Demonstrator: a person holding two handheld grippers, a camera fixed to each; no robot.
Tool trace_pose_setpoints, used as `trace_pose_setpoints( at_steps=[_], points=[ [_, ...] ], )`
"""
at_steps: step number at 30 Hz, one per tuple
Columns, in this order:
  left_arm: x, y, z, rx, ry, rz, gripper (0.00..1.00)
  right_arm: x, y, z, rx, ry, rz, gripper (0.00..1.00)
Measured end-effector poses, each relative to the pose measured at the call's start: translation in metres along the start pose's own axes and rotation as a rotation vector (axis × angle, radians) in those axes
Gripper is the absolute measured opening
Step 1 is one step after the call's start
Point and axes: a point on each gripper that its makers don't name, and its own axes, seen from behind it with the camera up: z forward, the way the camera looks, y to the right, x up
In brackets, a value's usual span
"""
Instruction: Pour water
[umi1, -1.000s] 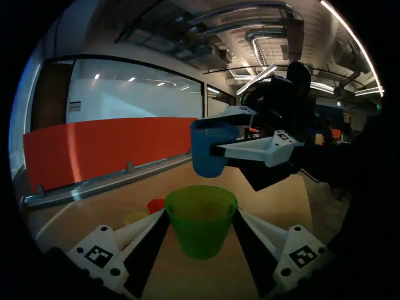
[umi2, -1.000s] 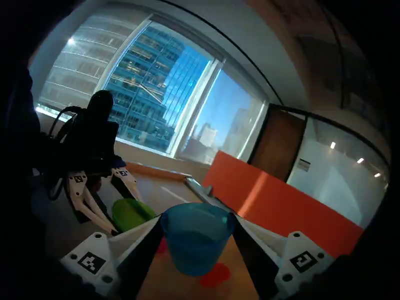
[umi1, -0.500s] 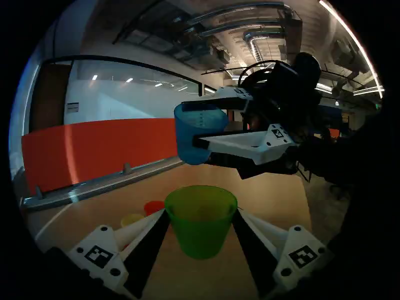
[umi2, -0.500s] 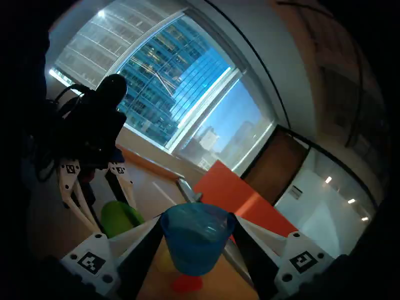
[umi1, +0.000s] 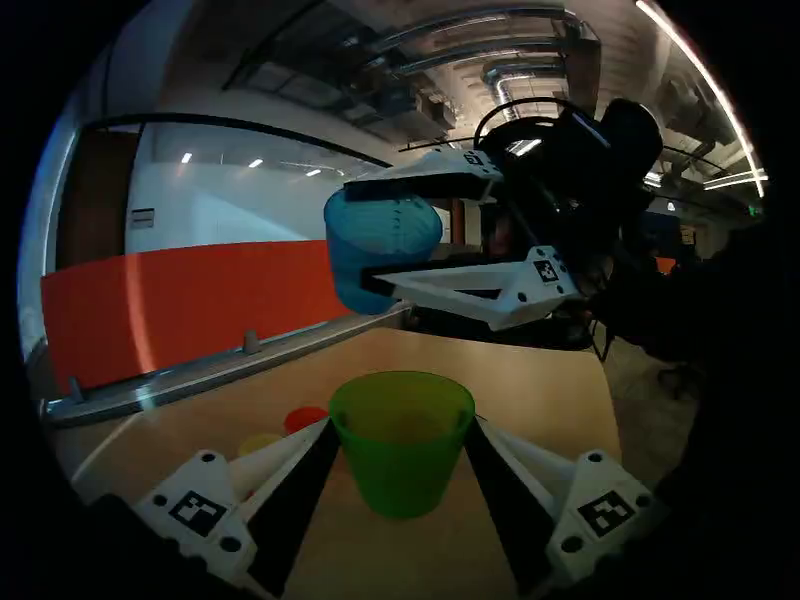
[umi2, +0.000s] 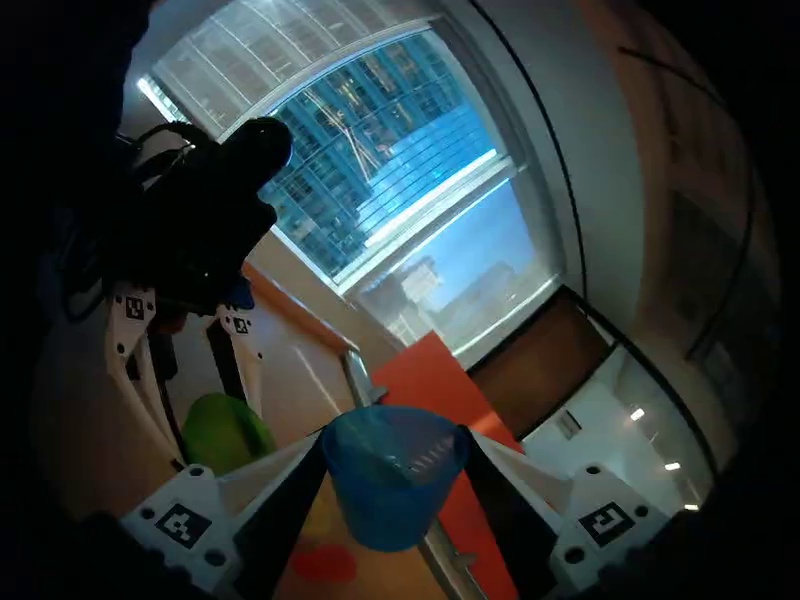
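Observation:
In the left gripper view my left gripper (umi1: 402, 455) is shut on a green cup (umi1: 402, 450), held upright above the wooden table (umi1: 540, 375). Above and beyond it my right gripper (umi1: 360, 235) is shut on a blue cup (umi1: 375, 250), which is tilted toward the left of that view. In the right gripper view the blue cup (umi2: 392, 485) sits between my right gripper's (umi2: 395, 490) fingers, and the green cup (umi2: 225, 432) shows lower left between the left gripper's white fingers (umi2: 135, 380). The blue cup hangs higher than the green cup's rim.
A red cup (umi1: 303, 417) and a yellow cup (umi1: 258, 441) stand on the table behind my left finger. An orange partition (umi1: 190, 300) with a metal rail runs along the table's far edge. Large windows (umi2: 400, 170) lie beyond in the right gripper view.
The right gripper has risen and moved left with the blue cup, tilting it more. The left gripper and green cup have stayed still.

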Motion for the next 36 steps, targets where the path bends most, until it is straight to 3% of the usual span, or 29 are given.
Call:
trace_pose_setpoints(
  at_steps=[11, 24, 36],
  points=[
    [0.004, 0.002, 0.003, -0.006, 0.004, 0.004, 0.86, 0.003, 0.005, 0.004, 0.003, -0.014, -0.135, 0.92],
    [0.008, 0.006, 0.005, -0.01, 0.01, 0.007, 0.86, 0.004, 0.006, 0.004, 0.008, -0.028, -0.248, 0.93],
    [0.008, 0.008, 0.006, -0.015, 0.011, 0.006, 0.86, 0.004, 0.012, 0.002, -0.007, -0.031, -0.307, 0.92]
  ],
)
